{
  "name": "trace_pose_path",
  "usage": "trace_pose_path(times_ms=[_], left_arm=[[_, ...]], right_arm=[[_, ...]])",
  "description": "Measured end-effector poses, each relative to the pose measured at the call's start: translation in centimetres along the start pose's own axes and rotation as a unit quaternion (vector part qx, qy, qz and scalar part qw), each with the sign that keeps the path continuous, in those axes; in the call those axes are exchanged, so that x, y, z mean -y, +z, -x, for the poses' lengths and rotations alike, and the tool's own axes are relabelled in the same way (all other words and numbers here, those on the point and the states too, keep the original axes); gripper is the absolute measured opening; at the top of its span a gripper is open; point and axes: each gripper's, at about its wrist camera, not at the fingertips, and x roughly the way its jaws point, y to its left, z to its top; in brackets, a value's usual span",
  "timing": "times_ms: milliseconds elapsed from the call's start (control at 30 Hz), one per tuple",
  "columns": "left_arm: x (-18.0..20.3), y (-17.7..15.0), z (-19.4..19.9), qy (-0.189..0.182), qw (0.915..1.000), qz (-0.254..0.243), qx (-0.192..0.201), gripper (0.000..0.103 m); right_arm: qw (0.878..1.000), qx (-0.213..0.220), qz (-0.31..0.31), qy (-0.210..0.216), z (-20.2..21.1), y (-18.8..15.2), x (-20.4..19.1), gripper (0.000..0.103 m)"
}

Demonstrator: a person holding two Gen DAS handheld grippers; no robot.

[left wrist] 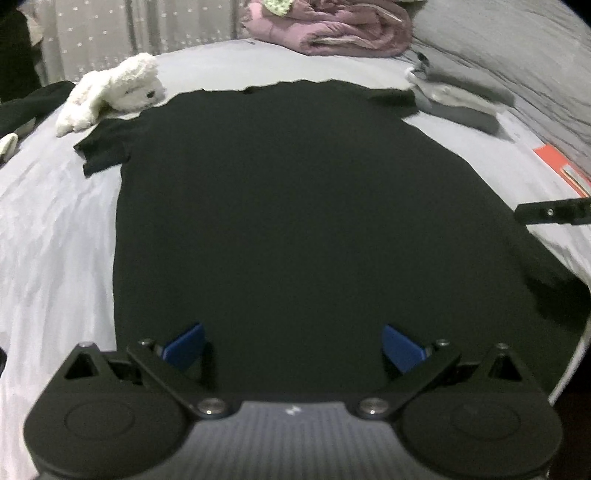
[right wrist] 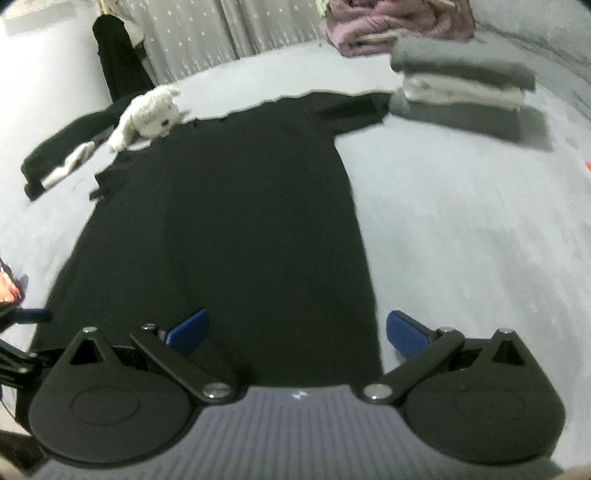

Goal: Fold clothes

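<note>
One black T-shirt [left wrist: 295,221] spread flat on the one bed [right wrist: 461,229]. Two claws over it, the left claw [left wrist: 293,345] and the right claw [right wrist: 297,332], each with two blue pads. One white plush toy [left wrist: 114,90]. One stack of three folded garments [right wrist: 461,86]. One pink bundle of bedding [left wrist: 332,27]. One more dark garment [right wrist: 70,146] off left.

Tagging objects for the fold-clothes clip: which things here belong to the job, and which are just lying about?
Job:
- black t-shirt, spread flat on the bed
- left hand-held gripper, open, over the hem
- right hand-held gripper, open, at the shirt's right edge
- stack of folded clothes

Lying about:
- white plush toy
- pink blanket
- orange item at the bed edge
</note>
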Motion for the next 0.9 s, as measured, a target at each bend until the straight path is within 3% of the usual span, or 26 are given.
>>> trace_pose_path(times_ms=[467, 633, 900], left_arm=[[0.1, 5.6, -2.4, 0.039, 0.9944, 0.088, 0.044, 0.103], [0.5, 6.7, -3.4, 0.059, 0.9931, 0.077, 0.067, 0.103], [-0.4, 7.8, -6.1, 0.076, 0.9852, 0.118, 0.098, 0.103]], right_arm=[[0.999, 0.004, -0.047, -0.005, -2.9, 2.9, -1.8, 0.103], [0.997, 0.015, -0.075, -0.019, -3.7, 3.8, -1.1, 0.103], [0.994, 0.023, -0.108, -0.016, -5.2, 4.6, -0.3, 0.103]])
